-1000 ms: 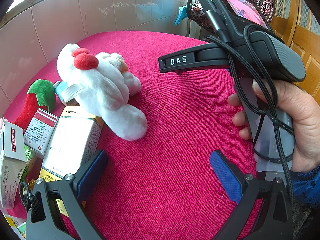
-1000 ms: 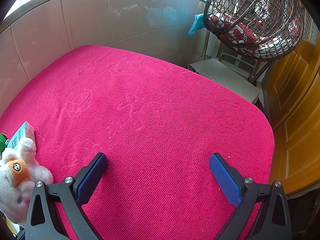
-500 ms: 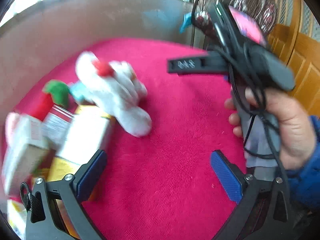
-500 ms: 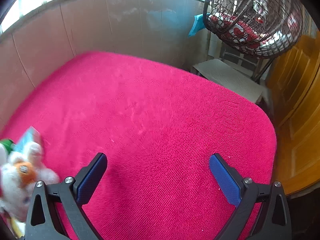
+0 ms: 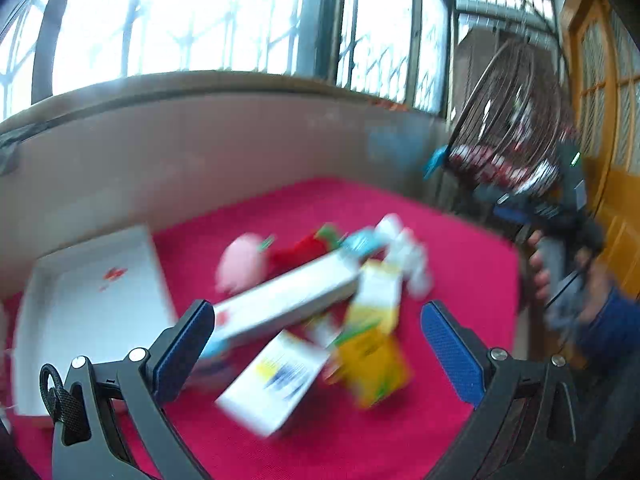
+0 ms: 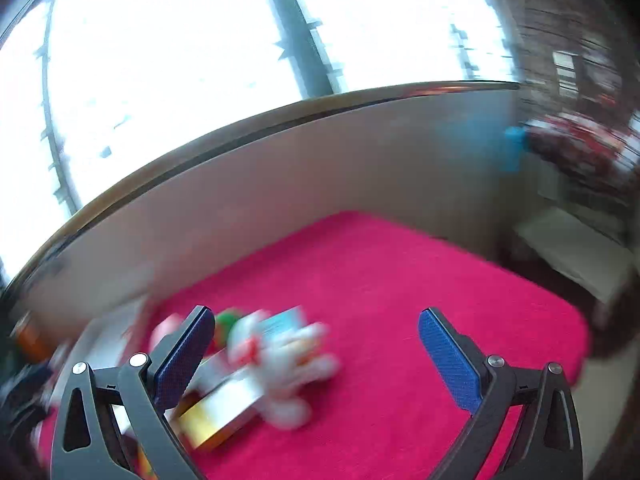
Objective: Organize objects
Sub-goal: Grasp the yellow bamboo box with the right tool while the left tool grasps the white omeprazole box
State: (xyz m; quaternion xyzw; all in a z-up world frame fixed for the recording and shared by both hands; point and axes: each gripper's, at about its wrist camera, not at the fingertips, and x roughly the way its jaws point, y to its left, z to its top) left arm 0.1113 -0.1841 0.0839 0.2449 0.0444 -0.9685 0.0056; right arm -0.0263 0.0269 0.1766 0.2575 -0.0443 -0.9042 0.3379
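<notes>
Both current views are motion-blurred. On the pink-red cloth [image 5: 460,248] lies a heap: a long white box [image 5: 284,304], a white box with a yellow and blue label [image 5: 276,384], a yellow carton [image 5: 372,356], a white plush toy [image 5: 408,256], a red and green plush [image 5: 304,248] and a pink round thing [image 5: 240,264]. My left gripper [image 5: 316,344] hovers open above the heap, holding nothing. My right gripper [image 6: 312,352] is open and empty, with the white plush toy [image 6: 280,360] and a yellow-edged box [image 6: 220,412] just beyond its left finger.
An open white box [image 5: 88,304] lies at the cloth's left end. A tiled wall and barred windows stand behind. A wire hanging chair [image 5: 512,136] and wooden doors [image 5: 616,160] are at the right, where a hand [image 5: 560,272] holds the right gripper's body.
Both grippers have pulled back and tilted upward fast, so the windows and the whole heap plus the white box come into view. Both stay open and empty.
</notes>
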